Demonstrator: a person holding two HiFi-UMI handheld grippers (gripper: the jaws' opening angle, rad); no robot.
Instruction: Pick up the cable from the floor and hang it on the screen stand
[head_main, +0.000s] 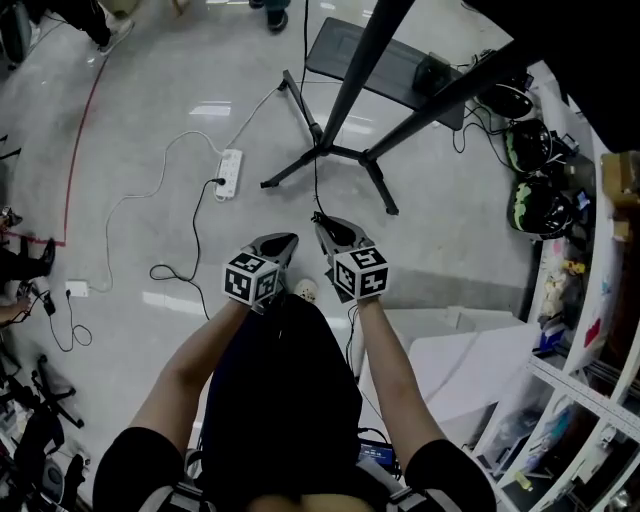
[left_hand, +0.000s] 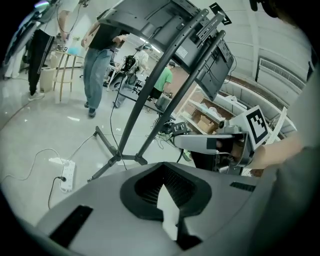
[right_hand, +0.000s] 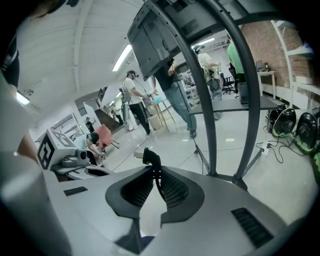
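Observation:
My right gripper (head_main: 323, 224) is shut on a thin black cable (right_hand: 159, 181). The cable's black plug end (right_hand: 150, 157) sticks up just past the jaw tips. From the gripper the cable (head_main: 316, 190) runs as a dark line toward the foot of the screen stand (head_main: 322, 150). This black tripod has slanted poles (right_hand: 210, 100) and carries a dark screen (left_hand: 150, 25) overhead. My left gripper (head_main: 289, 239) is beside the right one, shut, with nothing between its pads (left_hand: 150, 187). Both are held low in front of the person's body, short of the stand's feet.
A white power strip (head_main: 230, 172) with white and black leads (head_main: 185, 250) lies on the floor left of the stand. Helmets (head_main: 535, 205) and shelving (head_main: 600, 300) line the right side. People stand in the background (left_hand: 97, 70). A red line (head_main: 80, 140) marks the floor at the left.

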